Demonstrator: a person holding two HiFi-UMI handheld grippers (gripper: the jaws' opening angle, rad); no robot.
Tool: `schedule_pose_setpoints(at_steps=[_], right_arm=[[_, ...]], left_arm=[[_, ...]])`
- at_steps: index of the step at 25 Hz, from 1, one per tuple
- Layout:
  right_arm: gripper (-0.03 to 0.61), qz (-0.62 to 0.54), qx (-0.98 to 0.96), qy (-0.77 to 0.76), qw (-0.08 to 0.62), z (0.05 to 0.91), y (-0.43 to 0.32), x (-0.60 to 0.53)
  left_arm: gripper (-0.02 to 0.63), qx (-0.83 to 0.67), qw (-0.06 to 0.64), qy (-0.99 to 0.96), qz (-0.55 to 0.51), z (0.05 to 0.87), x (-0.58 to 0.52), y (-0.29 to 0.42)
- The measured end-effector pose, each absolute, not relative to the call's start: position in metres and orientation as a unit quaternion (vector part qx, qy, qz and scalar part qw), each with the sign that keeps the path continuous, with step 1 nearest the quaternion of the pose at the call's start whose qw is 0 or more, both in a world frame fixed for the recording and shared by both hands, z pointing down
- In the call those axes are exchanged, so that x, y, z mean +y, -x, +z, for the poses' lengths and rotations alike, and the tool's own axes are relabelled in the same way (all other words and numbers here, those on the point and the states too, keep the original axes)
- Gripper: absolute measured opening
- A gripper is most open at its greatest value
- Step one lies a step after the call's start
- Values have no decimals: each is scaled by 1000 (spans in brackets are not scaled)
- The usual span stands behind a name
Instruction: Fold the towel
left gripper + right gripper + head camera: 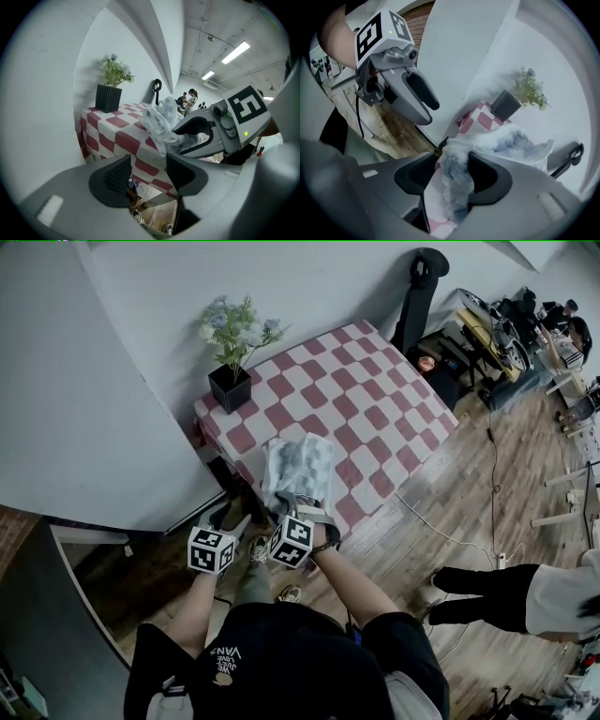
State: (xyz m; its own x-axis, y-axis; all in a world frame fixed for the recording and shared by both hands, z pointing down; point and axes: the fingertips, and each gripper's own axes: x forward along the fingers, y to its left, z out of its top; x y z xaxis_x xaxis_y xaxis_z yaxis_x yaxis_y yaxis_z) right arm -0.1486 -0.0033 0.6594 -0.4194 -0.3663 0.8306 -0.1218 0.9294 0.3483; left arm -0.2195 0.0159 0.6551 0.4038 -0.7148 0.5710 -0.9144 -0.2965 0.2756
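Note:
A crumpled pale grey-white towel (300, 470) lies at the near edge of the table with the red-and-white checked cloth (375, 409). My right gripper (302, 509) is at the towel's near end. In the right gripper view its jaws (452, 173) stand apart with a fold of the towel (457, 176) between them; the fold rests against the right pad, with a gap at the left one. My left gripper (234, 502) hangs just left of the towel, off the table's corner, open and empty (149, 176). The towel (159, 123) and the right gripper (201, 136) show ahead of it.
A black pot with pale flowers (230, 385) stands at the table's far-left corner by the white wall. A black stand (417, 296) is beyond the table. A person's legs (487, 596) are on the wooden floor at right, near a cable and desks with people.

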Motion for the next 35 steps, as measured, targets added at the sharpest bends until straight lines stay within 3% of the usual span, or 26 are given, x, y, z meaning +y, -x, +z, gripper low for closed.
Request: schedule_pose_setpoints(at_steps=[3,12,19,27,35], right_arm=[[241,-113,-845,-145,503,654,151,5],[242,-78,-886,-177,421,621,151,15],[227,-20,-908,-321,268,545,113,-12],[159,19,-893,-428,138,469,46,-15],[30,38,-871,-484,77,437,-16,17]], left_arm=[[215,-519,289,-786,173,655,18,221],[214,-529,274,-785,169,642,19,223],[213,-544,218,-798,138,595,13,212],[213,-547,135,-822,84,513,8,181],[188,-527,92,-843,58,467,32,142]])
